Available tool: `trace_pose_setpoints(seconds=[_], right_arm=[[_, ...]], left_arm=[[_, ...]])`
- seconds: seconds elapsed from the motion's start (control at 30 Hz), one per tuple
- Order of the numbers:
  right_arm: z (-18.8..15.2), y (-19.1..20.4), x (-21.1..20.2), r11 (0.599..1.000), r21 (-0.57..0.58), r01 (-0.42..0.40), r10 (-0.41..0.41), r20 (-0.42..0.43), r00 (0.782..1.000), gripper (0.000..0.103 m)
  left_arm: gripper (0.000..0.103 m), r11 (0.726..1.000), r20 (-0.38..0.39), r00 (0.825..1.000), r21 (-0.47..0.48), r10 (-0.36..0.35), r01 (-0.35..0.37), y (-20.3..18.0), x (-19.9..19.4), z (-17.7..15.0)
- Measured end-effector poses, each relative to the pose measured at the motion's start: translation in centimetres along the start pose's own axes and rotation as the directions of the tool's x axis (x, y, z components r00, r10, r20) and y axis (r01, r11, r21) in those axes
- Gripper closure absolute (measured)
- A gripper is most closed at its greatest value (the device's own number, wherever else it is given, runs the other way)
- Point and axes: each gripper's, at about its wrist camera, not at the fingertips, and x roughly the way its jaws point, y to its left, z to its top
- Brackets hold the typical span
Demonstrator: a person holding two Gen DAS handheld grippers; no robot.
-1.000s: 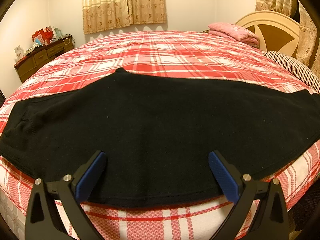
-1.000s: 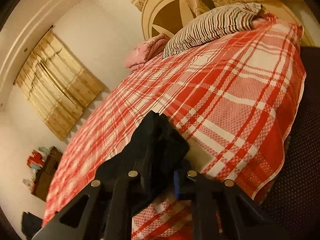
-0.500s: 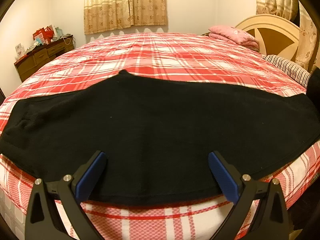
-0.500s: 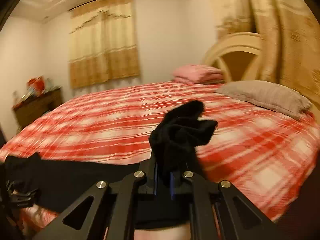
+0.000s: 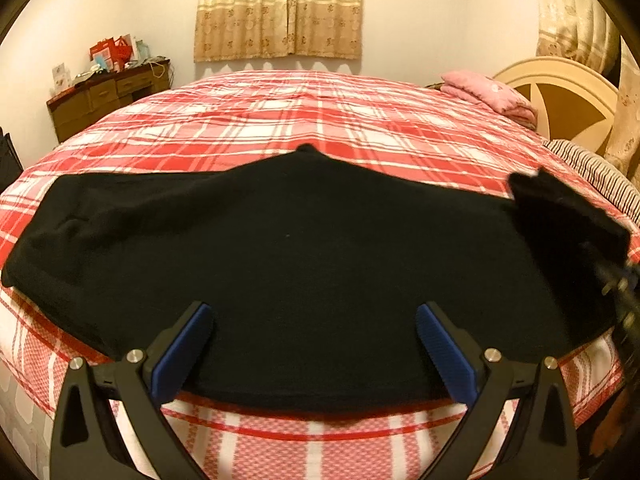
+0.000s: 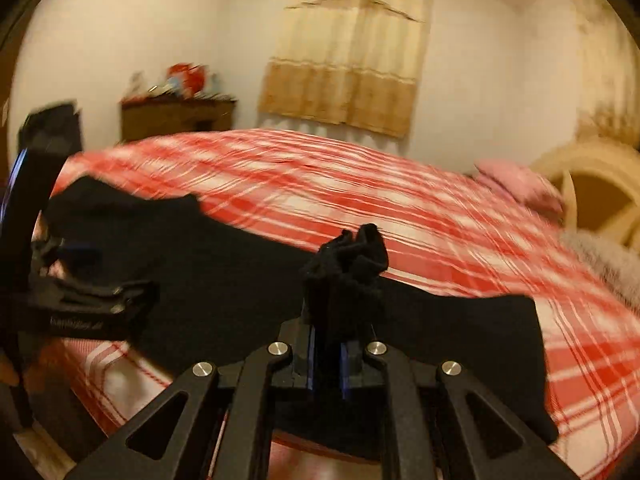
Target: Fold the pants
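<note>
Black pants (image 5: 304,264) lie spread flat across the near edge of the bed (image 5: 320,112), long axis running left-right, near hem just short of the mattress edge; they look already halved leg-on-leg, though that is a judgement from the single-width outline and the crotch point sticking up toward the far side. The right end is off the cover: the right gripper (image 6: 328,360) is clamped tight on a bunched wad of that black cloth, which pokes up past the fingertips, and in the left wrist view the lifted end shows as a dark flap at the right of the spread. So the crosswise fold looks to be in progress, not landed; the rest of the pants lie flat and unfolded. The left gripper (image 5: 312,344) hangs over the near hem with jaws wide apart, blue pads (image 5: 180,348) clear of the fabric, nothing between them, so it holds nothing. Remaining, as judged: carry the held end over to the left end, lay it down aligned, release, probably one more fold and a smoothing pass. Risk: the grip is on a bunch, not a clean edge, so the top layer may land wrinkled or skewed. Beyond the pants: red plaid cover, pink folded bedding (image 5: 488,92) and striped pillow (image 5: 592,168) by the headboard (image 5: 560,96), dresser (image 5: 108,96) at the far left, curtain (image 5: 280,8) on the back wall.
</note>
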Motion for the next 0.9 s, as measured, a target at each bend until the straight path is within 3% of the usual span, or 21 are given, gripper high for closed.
trace_pose_setpoints(seconds=[0.27,0.5,0.63,0.7,0.77,0.8,0.9], right_arm=[[-1.7,3.9,1.5,0.99,-0.137,-0.02,0.017,-0.028,0.999,0.094],[-3.4,6.4,0.8,0.948,-0.306,0.088,-0.084,0.029,0.996,0.089],[-3.2,5.3,-0.1,0.976,-0.216,-0.001,0.001,-0.002,1.0,0.084],[-2.6,4.4,-0.7,0.983,-0.153,-0.105,0.099,-0.042,0.994,0.071],[-2.0,3.7,-1.3,0.97,-0.085,-0.228,0.224,-0.054,0.973,0.055],[-1.5,3.0,-2.2,0.959,-0.04,-0.28,0.279,-0.033,0.96,0.053],[-0.2,0.4,-4.3,0.95,0.083,-0.301,0.296,0.074,0.952,0.053]], left_arm=[[0.0,1.0,0.009,1.0,-0.008,0.002,-0.002,1.1,0.1,-0.2],[0.0,1.0,0.005,1.0,0.006,0.013,-0.013,1.2,0.3,-0.2],[0.0,1.0,-0.001,1.0,0.016,0.022,-0.022,1.2,0.4,-0.3],[0.0,1.0,-0.001,1.0,0.016,0.024,-0.024,1.2,0.4,-0.3],[0.0,1.0,0.0,1.0,0.014,0.021,-0.021,1.2,0.4,-0.3],[0.0,1.0,0.001,1.0,0.014,0.021,-0.021,1.3,0.3,-0.3],[0.0,1.0,0.0,1.0,0.014,0.022,-0.022,1.3,0.3,-0.3]])
